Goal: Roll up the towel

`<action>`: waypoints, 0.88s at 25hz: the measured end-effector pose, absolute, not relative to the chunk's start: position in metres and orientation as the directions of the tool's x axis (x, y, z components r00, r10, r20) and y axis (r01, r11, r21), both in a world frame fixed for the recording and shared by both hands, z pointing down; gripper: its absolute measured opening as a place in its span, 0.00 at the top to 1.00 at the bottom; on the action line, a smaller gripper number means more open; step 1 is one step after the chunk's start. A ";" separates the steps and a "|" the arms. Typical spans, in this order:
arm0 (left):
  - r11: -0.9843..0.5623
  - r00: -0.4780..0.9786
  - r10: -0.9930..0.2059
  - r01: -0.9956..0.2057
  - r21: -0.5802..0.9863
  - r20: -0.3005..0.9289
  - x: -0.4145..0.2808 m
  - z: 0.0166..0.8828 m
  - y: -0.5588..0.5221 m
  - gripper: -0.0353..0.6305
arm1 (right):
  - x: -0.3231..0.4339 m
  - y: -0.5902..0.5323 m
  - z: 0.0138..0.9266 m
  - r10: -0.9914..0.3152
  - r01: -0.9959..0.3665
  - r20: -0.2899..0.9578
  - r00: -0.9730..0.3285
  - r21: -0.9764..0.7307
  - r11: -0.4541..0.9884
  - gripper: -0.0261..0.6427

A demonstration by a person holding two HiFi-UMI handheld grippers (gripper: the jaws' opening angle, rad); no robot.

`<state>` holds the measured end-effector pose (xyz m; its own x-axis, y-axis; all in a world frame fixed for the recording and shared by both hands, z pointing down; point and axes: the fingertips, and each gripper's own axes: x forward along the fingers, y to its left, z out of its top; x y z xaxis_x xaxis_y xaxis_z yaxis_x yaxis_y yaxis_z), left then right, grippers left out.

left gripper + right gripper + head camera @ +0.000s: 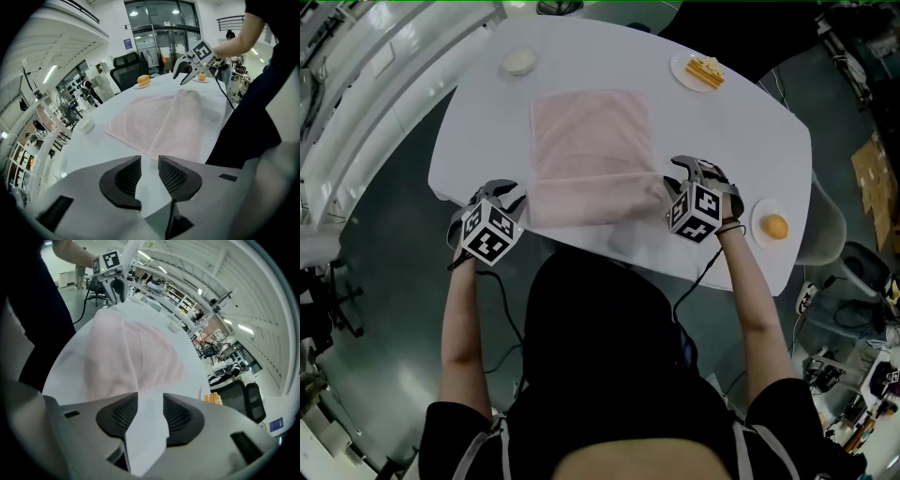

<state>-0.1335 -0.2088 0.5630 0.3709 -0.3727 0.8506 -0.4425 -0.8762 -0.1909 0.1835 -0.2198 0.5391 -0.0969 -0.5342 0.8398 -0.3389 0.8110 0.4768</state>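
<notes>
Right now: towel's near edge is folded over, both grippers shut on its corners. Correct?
No. Both gripper views show the left gripper and right gripper open, jaws apart with only table between them. The towel does have its near edge folded over.

Towel [591, 141]: pale pink cloth, matt, soft nap. Worktop [731, 131]: white, smooth, matt. Left claw [149, 163]: black gridded pads [125, 178], grey matt plastic shell.

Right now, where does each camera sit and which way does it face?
Head view: on the person's head, steeply down at table, towel; forearms, left gripper, right gripper show.
Left gripper view: on it, along open fingers, across towel to right gripper, arm, torso.
Right gripper view: mirrored, toward left gripper, arm, torso.
Shared: towel, all three.
</notes>
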 end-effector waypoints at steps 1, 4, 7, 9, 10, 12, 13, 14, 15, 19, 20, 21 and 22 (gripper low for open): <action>-0.878 0.371 -0.375 -0.438 -0.196 0.850 -0.131 0.561 -0.204 0.77 | 0.185 -0.214 0.538 -0.533 -0.328 0.840 -0.100 0.478 0.815 0.69; -0.876 0.377 -0.384 -0.437 -0.204 0.843 -0.124 0.555 -0.191 0.77 | 0.188 -0.198 0.535 -0.531 -0.291 0.840 -0.108 0.484 0.825 0.69; -0.873 0.394 -0.389 -0.446 -0.197 0.833 -0.119 0.549 -0.179 0.77 | 0.183 -0.185 0.532 -0.526 -0.266 0.842 -0.121 0.483 0.834 0.69; -0.879 0.403 -0.379 -0.438 -0.189 0.833 -0.118 0.549 -0.169 0.77 | 0.177 -0.178 0.531 -0.525 -0.264 0.840 -0.136 0.480 0.837 0.69; -0.883 0.405 -0.372 -0.430 -0.185 0.835 -0.117 0.550 -0.164 0.77 | 0.173 -0.175 0.531 -0.521 -0.266 0.841 -0.145 0.474 0.839 0.69; -0.893 0.408 -0.359 -0.412 -0.181 0.839 -0.115 0.553 -0.154 0.77 | 0.166 -0.167 0.533 -0.510 -0.262 0.845 -0.161 0.462 0.847 0.69; -0.897 0.410 -0.355 -0.404 -0.182 0.840 -0.113 0.555 -0.150 0.77 | 0.163 -0.163 0.535 -0.505 -0.255 0.847 -0.164 0.458 0.852 0.69; -0.900 0.411 -0.352 -0.396 -0.183 0.841 -0.112 0.556 -0.146 0.77 | 0.160 -0.159 0.537 -0.500 -0.247 0.850 -0.166 0.455 0.855 0.69; -0.903 0.411 -0.348 -0.388 -0.184 0.843 -0.110 0.558 -0.143 0.77 | 0.158 -0.155 0.539 -0.495 -0.239 0.853 -0.166 0.453 0.859 0.69; -0.916 0.401 -0.333 -0.351 -0.192 0.854 -0.102 0.565 -0.133 0.77 | 0.152 -0.141 0.547 -0.477 -0.218 0.862 -0.169 0.439 0.871 0.69; -0.920 0.403 -0.328 -0.343 -0.192 0.854 -0.100 0.566 -0.131 0.77 | 0.150 -0.138 0.548 -0.471 -0.214 0.865 -0.171 0.434 0.875 0.69; -0.922 0.406 -0.324 -0.337 -0.190 0.854 -0.097 0.567 -0.129 0.77 | 0.149 -0.135 0.550 -0.466 -0.209 0.868 -0.173 0.430 0.878 0.69; -0.924 0.409 -0.322 -0.333 -0.189 0.854 -0.095 0.567 -0.127 0.77 | 0.148 -0.132 0.552 -0.461 -0.203 0.870 -0.174 0.426 0.882 0.69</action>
<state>-0.0951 -0.1269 0.5675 0.4090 -0.3219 0.8539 -0.3331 -0.9238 -0.1887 0.1477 -0.1323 0.5522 -0.1742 -0.4606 0.8703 -0.2034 0.8816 0.4259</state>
